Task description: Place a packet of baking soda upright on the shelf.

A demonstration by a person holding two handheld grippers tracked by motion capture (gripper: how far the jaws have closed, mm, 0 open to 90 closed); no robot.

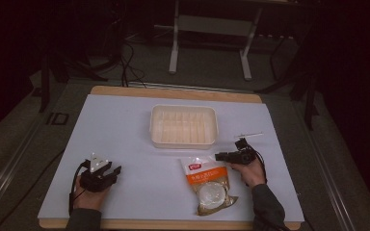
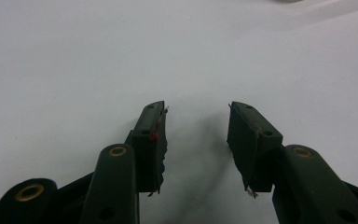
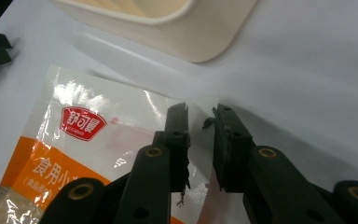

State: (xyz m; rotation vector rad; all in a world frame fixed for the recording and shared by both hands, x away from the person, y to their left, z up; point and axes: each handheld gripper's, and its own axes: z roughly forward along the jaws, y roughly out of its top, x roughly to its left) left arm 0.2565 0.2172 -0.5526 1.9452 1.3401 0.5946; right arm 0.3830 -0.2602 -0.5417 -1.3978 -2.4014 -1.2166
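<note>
Dim lab or recording workspace, not home. Wood-edged table covered by plain white sheet. Beyond grippers, far side: grey carpeted floor, loose black cables, white metal desk frame, dark stand legs at sides. Surroundings unlit.

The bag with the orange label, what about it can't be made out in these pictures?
- Bag, high view: print too small to read; the round white contents show only through the plastic.
- Bag, right gripper view: lower part cut off by the bottom edge; the right tongs cover its corner, so contact cannot be told.
</note>
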